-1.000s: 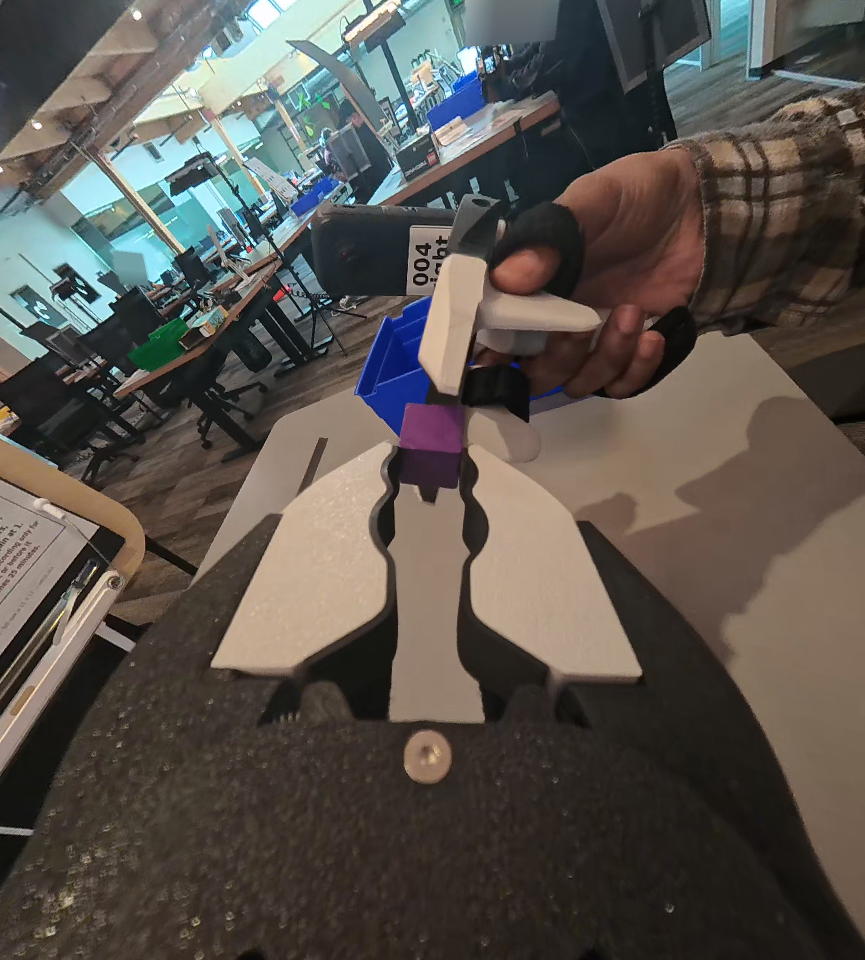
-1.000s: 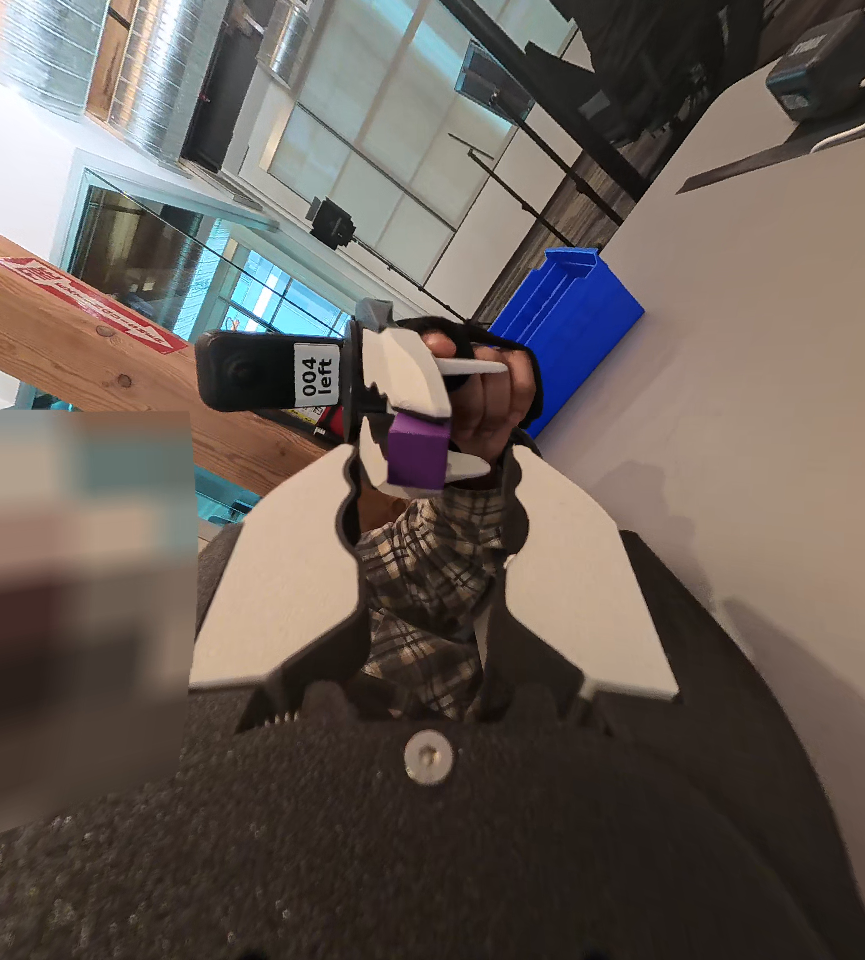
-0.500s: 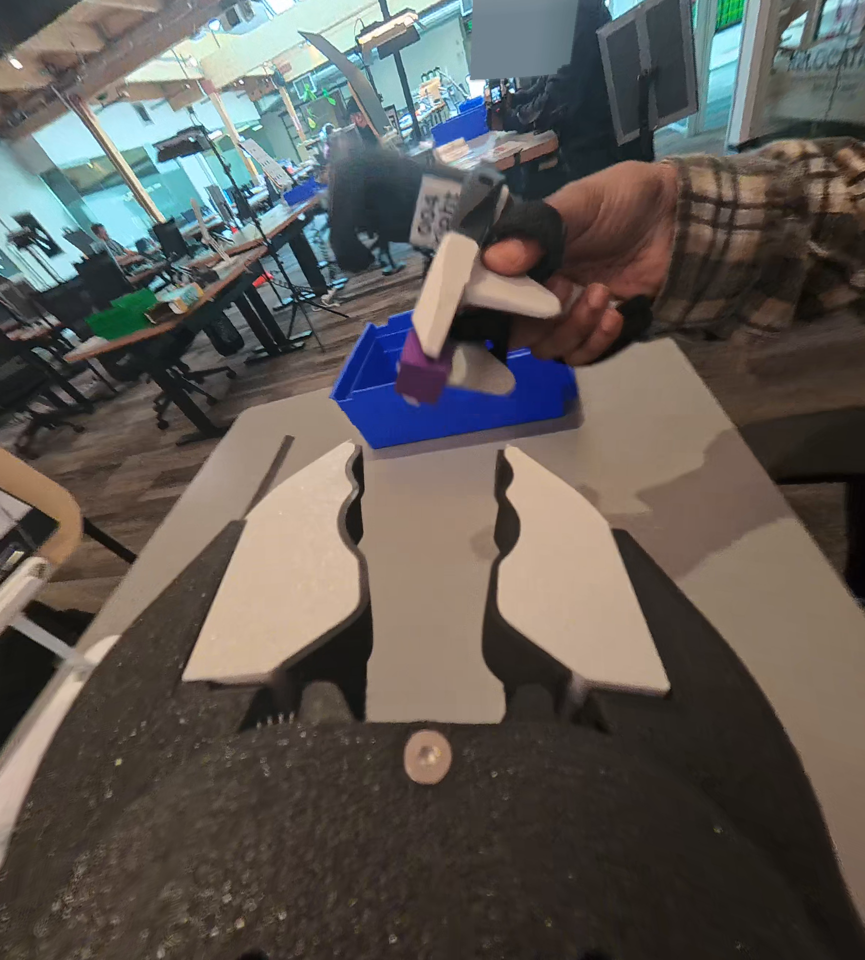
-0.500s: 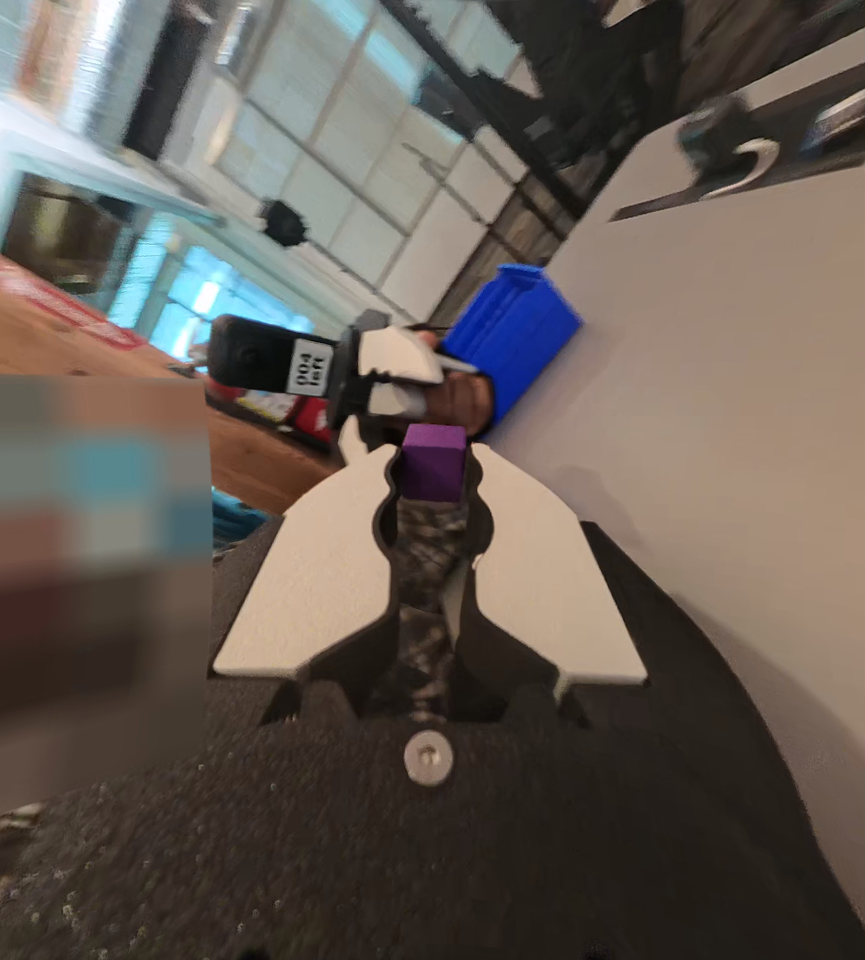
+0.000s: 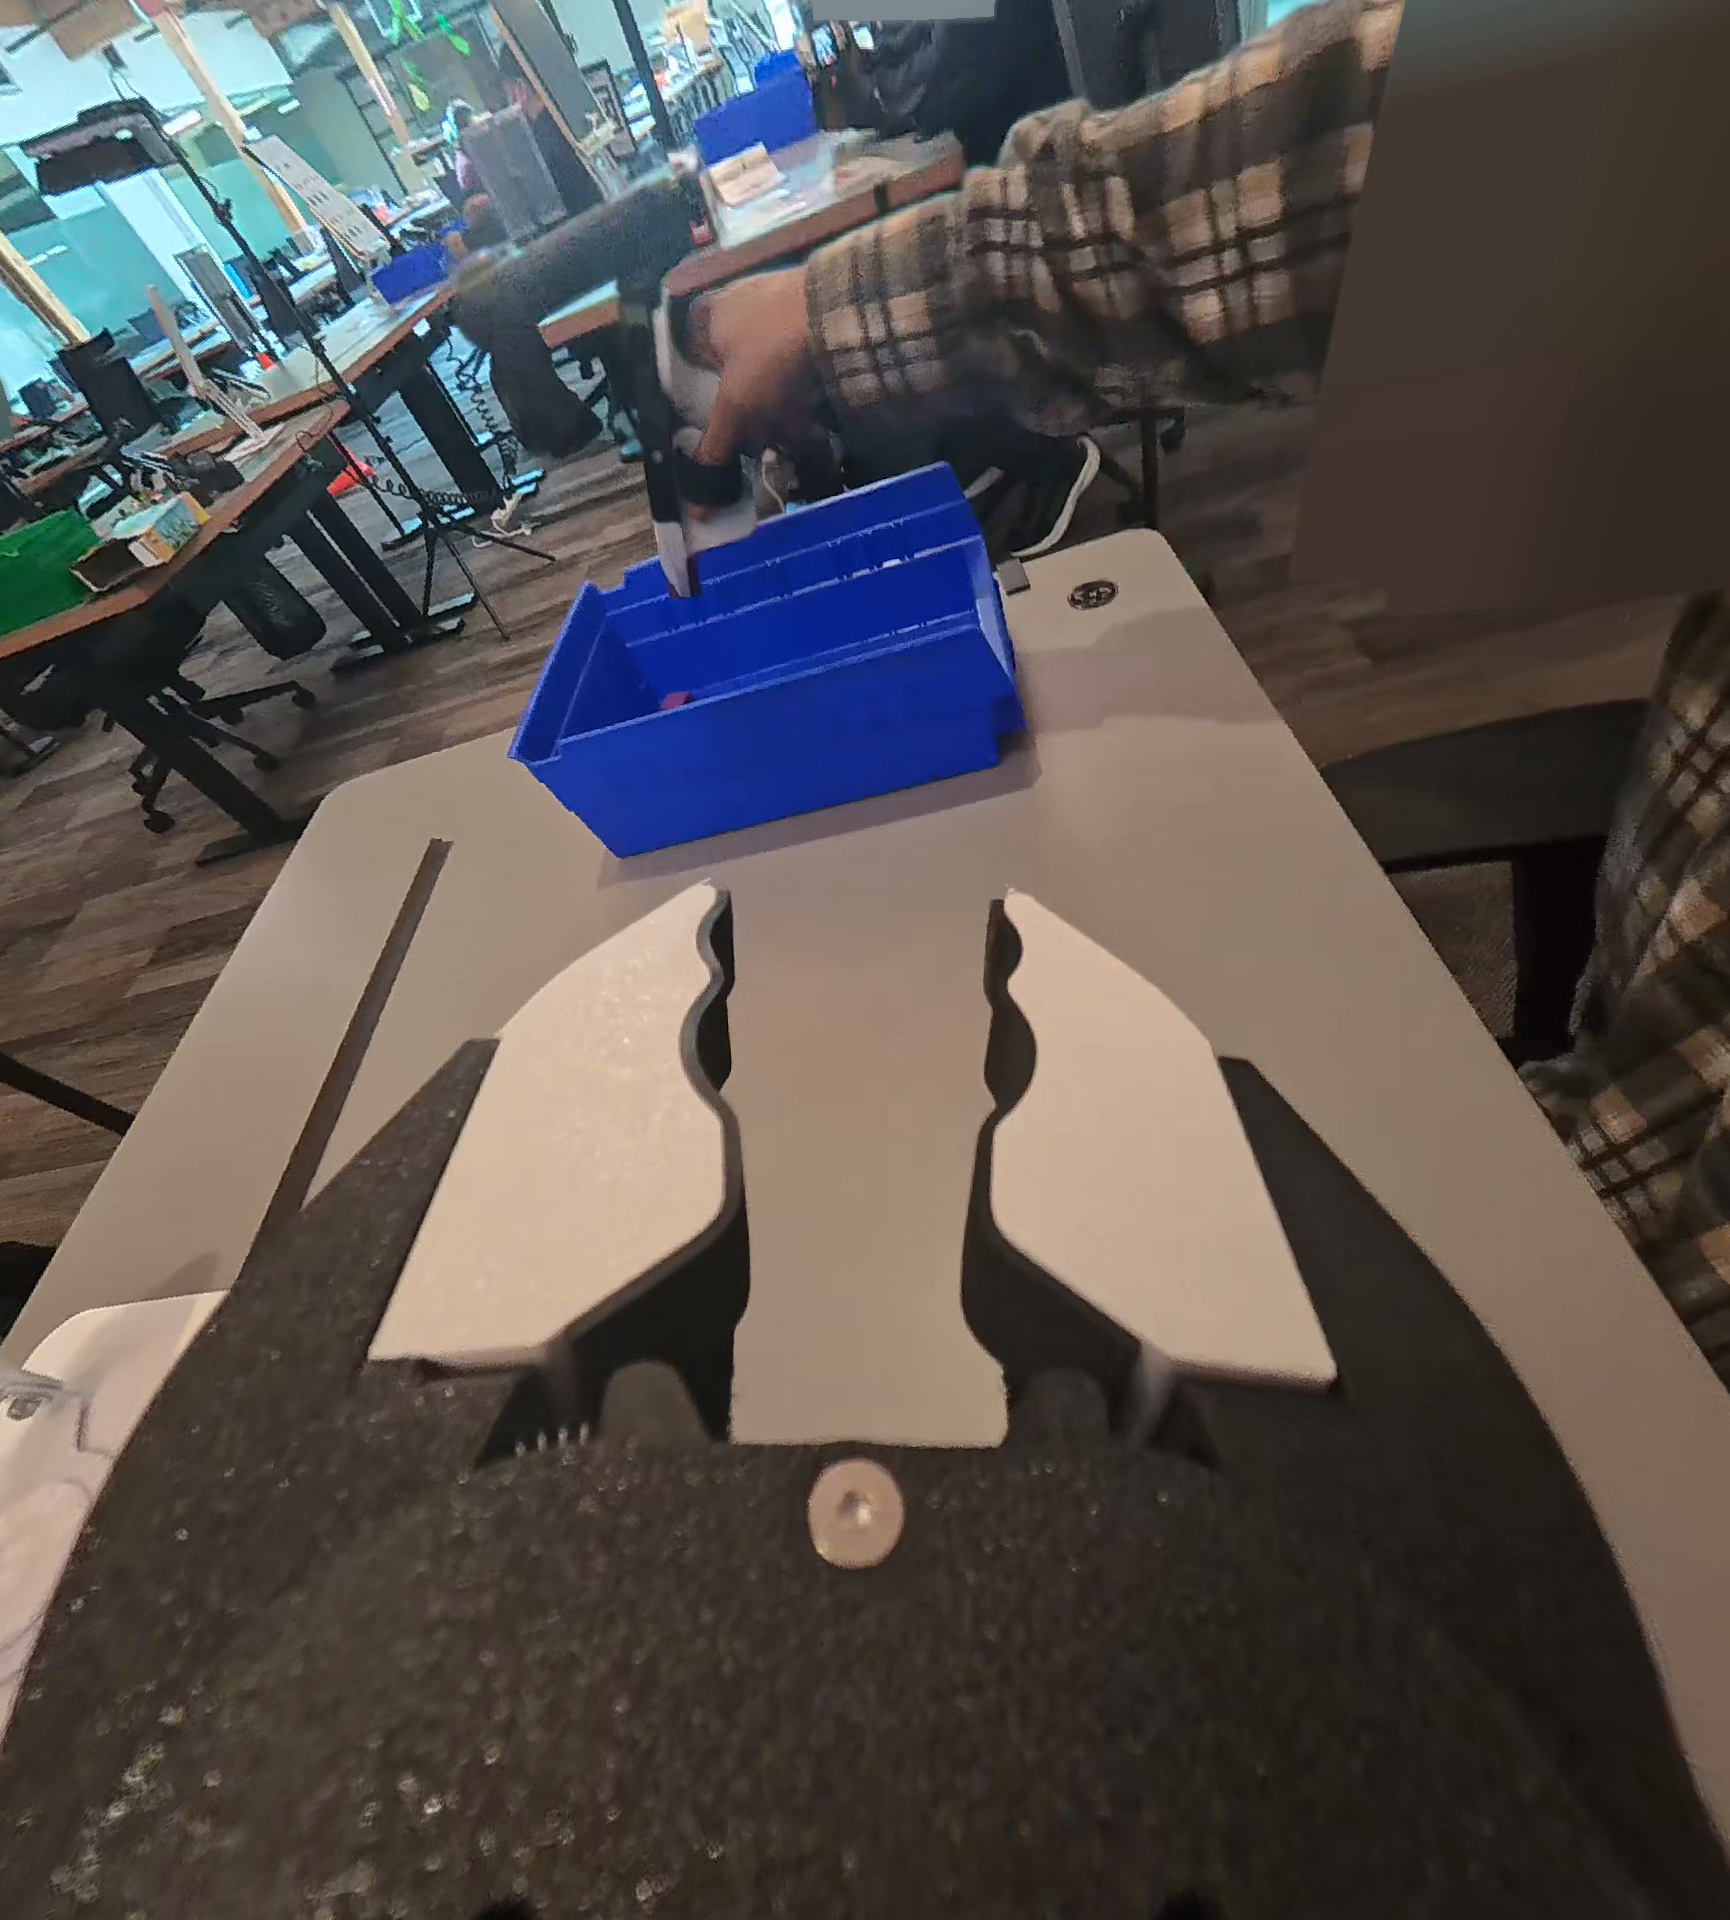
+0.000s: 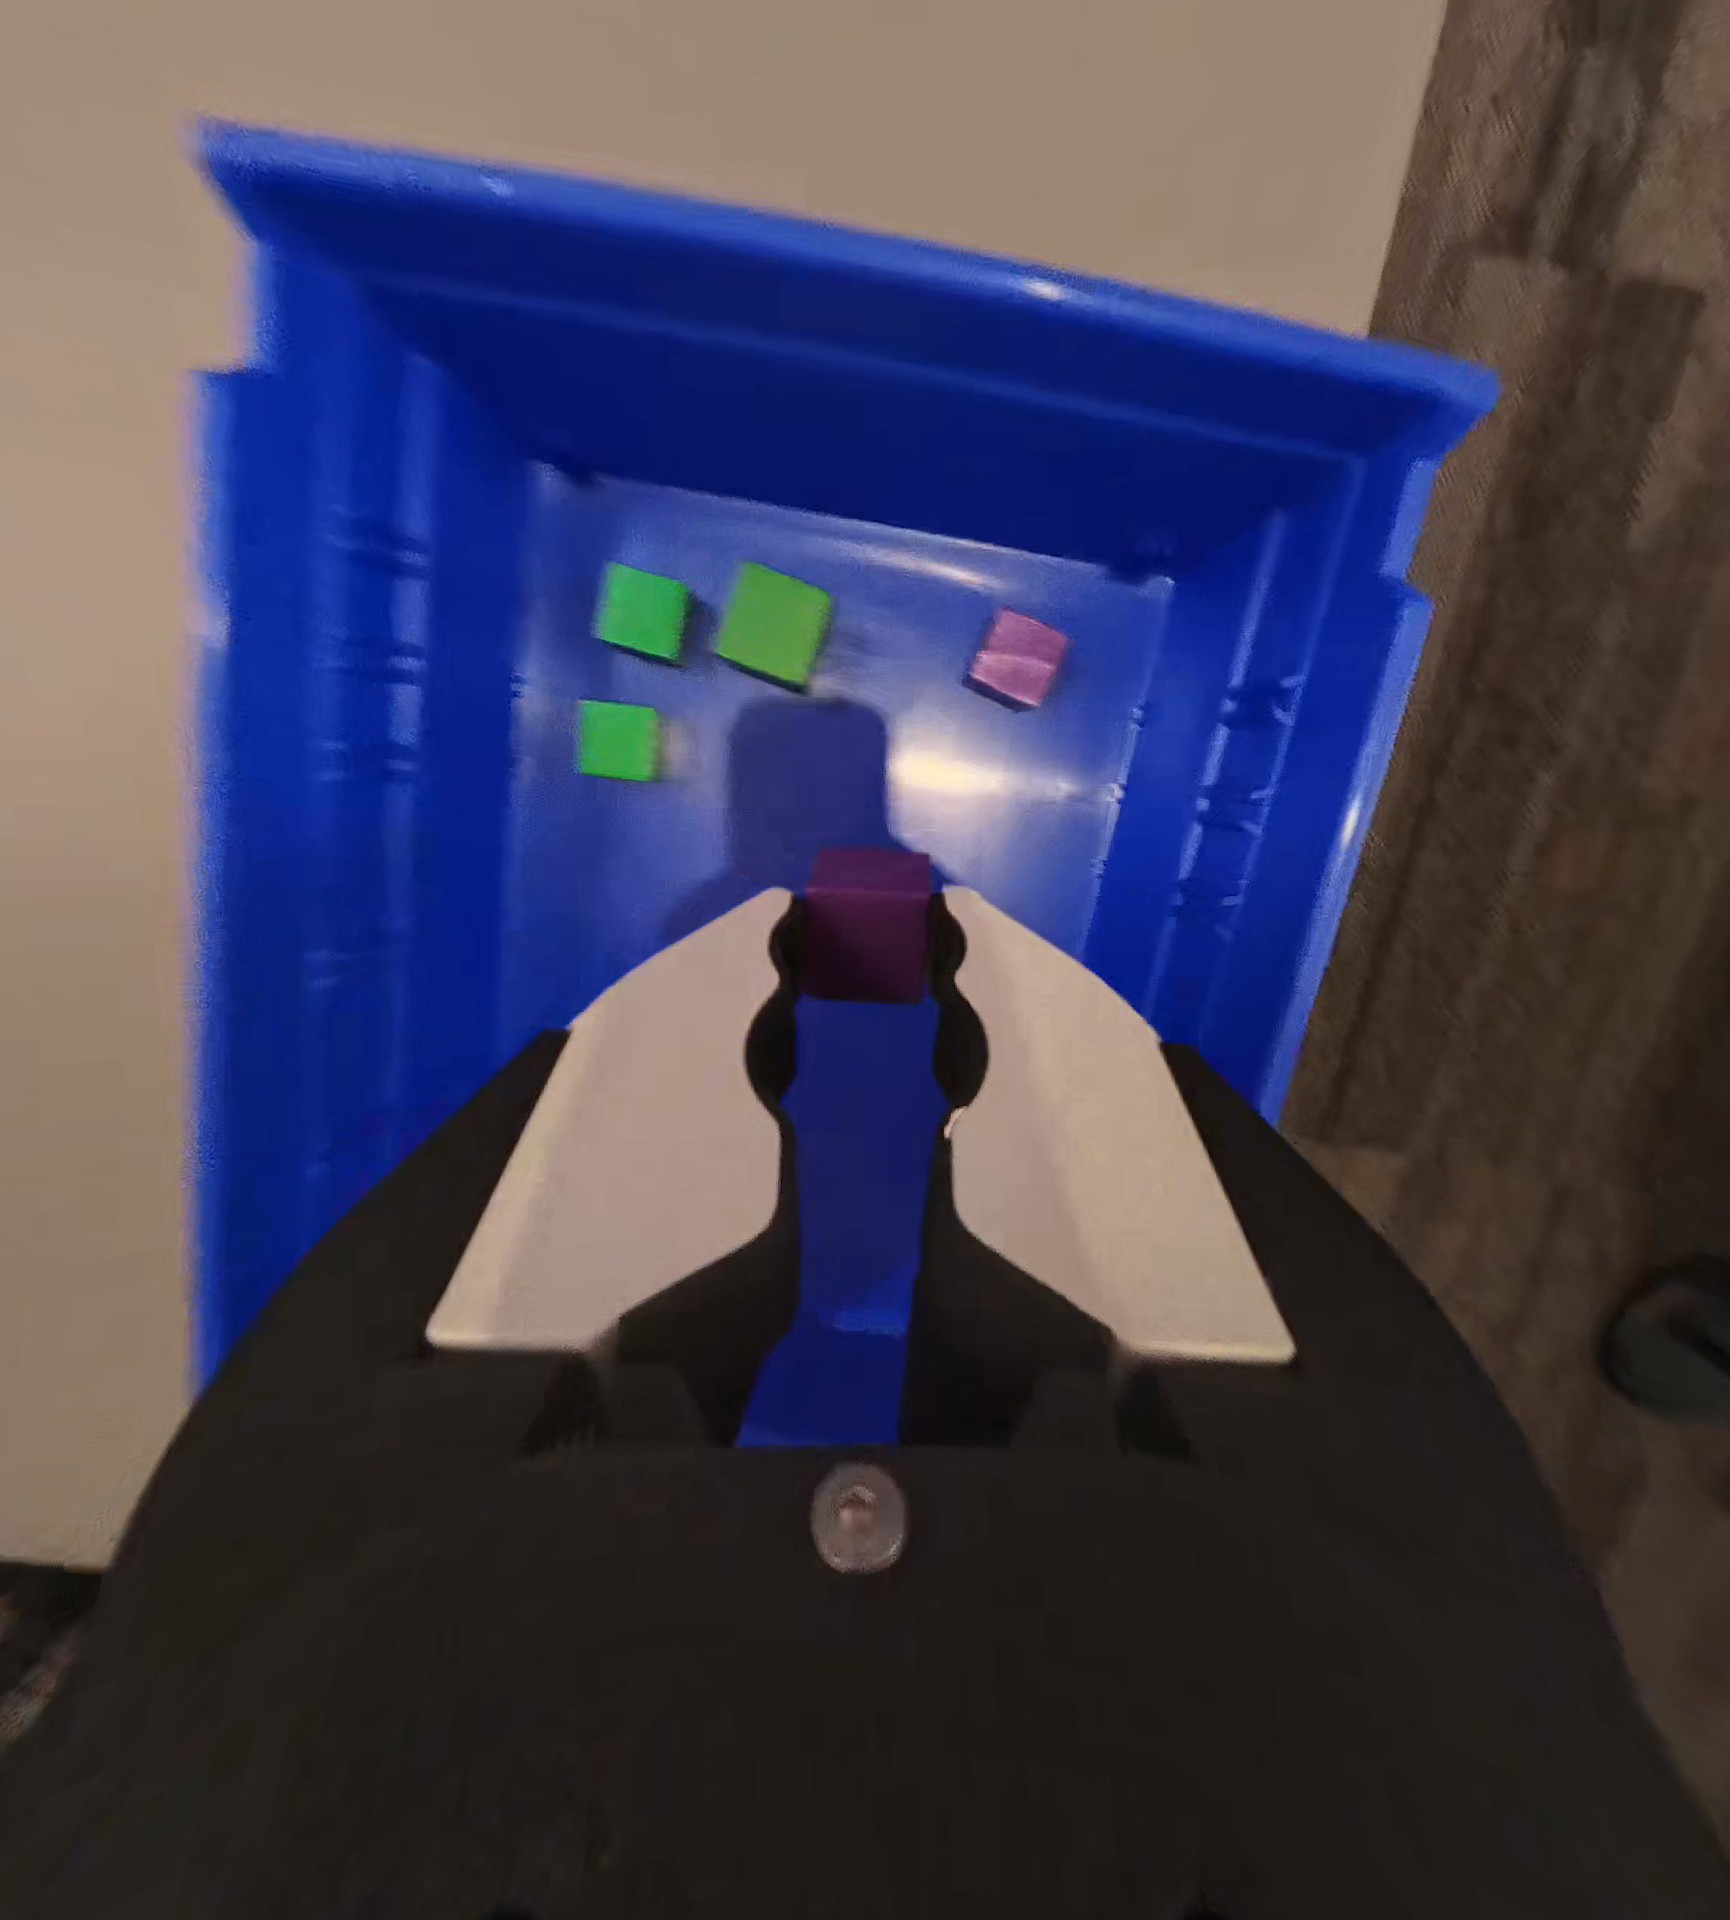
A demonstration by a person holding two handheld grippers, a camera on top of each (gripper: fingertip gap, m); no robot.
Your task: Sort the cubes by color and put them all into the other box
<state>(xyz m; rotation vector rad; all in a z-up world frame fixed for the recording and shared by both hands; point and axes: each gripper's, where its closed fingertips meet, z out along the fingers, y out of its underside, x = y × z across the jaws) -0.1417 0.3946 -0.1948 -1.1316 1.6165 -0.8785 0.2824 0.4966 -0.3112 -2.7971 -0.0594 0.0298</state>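
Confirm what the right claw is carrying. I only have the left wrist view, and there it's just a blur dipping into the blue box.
Observer: The right claw is shut on a dark purple cube, held above the floor of the blue box.
Operator: Anything lying in the box?
Observer: Three green cubes lie grouped on the floor, to the left in the right wrist view.
Operator: Any purple down there?
Observer: One lighter purple cube lies on the floor, apart from the greens and to their right in that view.
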